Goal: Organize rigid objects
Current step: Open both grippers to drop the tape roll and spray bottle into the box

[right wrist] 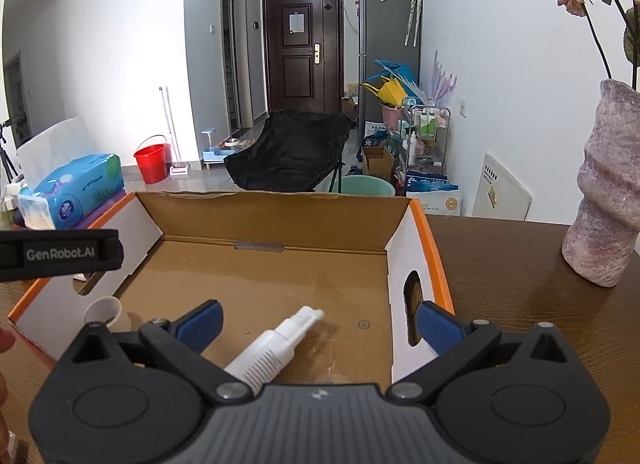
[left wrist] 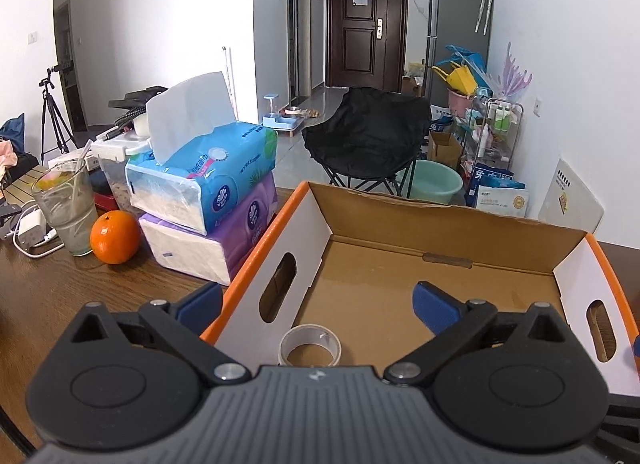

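Two rigid things are lying loose inside the cardboard box (right wrist: 280, 276), which is sitting on the brown wooden table (right wrist: 500, 264): a roll of clear tape (left wrist: 310, 348) is standing in the near left corner, beside the left wall's handle cutout, and a white spray bottle (right wrist: 276, 348) is lying on its side near the front, nozzle pointing toward the far right. Neither gripper is grasping anything. The left gripper (left wrist: 318, 304) is hanging released, its jaws spread wide over the tape and straddling the box's left wall. The right gripper (right wrist: 318, 324) is likewise gaping wide above the bottle, pads clear of it. Left of the box, two tissue packs (left wrist: 208, 191) are sitting stacked, with an orange (left wrist: 115, 237) and a glass (left wrist: 66, 207) beyond them. At the right, a pink vase (right wrist: 608, 191) is standing well apart from the box.
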Demonstrator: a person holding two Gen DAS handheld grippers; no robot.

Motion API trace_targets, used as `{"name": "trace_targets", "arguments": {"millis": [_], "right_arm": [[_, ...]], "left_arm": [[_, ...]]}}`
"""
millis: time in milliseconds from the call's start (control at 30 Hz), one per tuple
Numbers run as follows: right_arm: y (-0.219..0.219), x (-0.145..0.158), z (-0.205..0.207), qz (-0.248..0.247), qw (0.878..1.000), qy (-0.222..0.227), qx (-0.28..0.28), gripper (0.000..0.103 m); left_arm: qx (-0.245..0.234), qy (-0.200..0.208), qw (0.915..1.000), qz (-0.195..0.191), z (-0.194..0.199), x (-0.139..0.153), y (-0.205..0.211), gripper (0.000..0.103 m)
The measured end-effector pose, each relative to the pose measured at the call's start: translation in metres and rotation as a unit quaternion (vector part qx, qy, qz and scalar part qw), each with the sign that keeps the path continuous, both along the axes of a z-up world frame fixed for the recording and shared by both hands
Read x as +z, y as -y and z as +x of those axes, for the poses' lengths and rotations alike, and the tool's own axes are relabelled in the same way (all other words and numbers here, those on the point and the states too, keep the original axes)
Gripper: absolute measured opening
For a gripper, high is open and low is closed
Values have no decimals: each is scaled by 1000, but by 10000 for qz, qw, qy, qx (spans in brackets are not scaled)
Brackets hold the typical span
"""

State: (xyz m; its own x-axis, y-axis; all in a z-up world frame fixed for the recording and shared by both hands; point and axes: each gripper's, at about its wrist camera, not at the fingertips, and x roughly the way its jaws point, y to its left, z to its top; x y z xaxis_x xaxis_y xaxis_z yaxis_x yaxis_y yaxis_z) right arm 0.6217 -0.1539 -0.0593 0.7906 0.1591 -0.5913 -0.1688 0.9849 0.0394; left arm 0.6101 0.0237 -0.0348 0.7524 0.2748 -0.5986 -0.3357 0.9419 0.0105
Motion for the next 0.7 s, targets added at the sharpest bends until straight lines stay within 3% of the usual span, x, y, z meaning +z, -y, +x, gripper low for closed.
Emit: {"name": "trace_targets", "arguments": {"millis": [700], "right_arm": [[10,24,-45,-38,9995,308,67,103]], "left_arm": [[-124,199,9994,-259,-39,24,-4,103]]}}
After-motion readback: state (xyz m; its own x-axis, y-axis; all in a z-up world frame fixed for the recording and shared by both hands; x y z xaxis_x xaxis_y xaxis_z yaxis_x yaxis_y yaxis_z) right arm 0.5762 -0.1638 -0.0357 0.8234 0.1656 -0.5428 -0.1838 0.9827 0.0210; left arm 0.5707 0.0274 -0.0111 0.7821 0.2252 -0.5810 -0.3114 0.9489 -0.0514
